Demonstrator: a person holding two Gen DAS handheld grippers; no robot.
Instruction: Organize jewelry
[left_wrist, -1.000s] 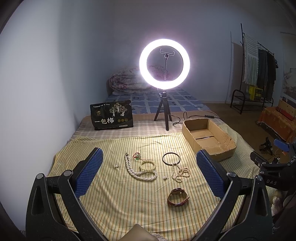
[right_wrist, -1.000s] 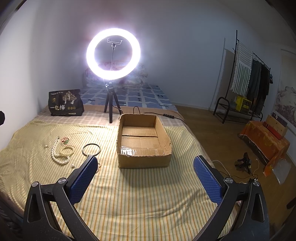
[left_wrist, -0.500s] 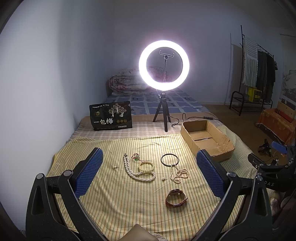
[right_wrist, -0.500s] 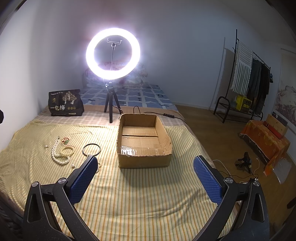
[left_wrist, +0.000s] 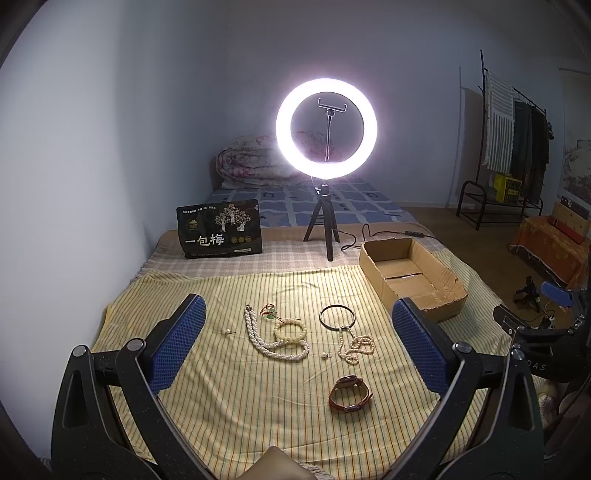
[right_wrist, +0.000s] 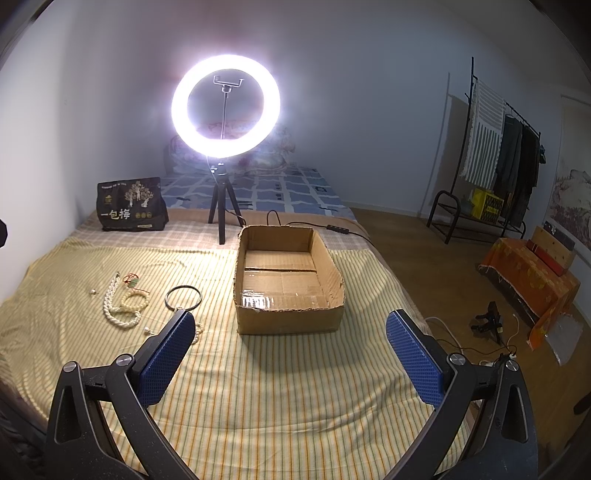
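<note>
We hold the left gripper wide apart above the yellow striped sheet on the bed, with nothing between its blue pads. The right gripper is just as wide and also holds nothing; it faces the cardboard box, which stands open on the sheet.

The jewelry lies spread on the sheet to the left of the box. We see a twisted pearl necklace with a pale bead bracelet resting on it, and a red-corded green pendant just beyond. A black ring bangle touches a thinner pearl strand, and a brown leather-strap watch lies nearest us. Two small pearl earrings sit apart: one left of the necklace, one between necklace and strand.

At the far edge of the bed a black bag reads "一包梅" in white; its smaller print is too fine to read. Beside it a lit ring light stands on a tripod. In the left wrist view, the right gripper's body shows the letters "DAS".
</note>
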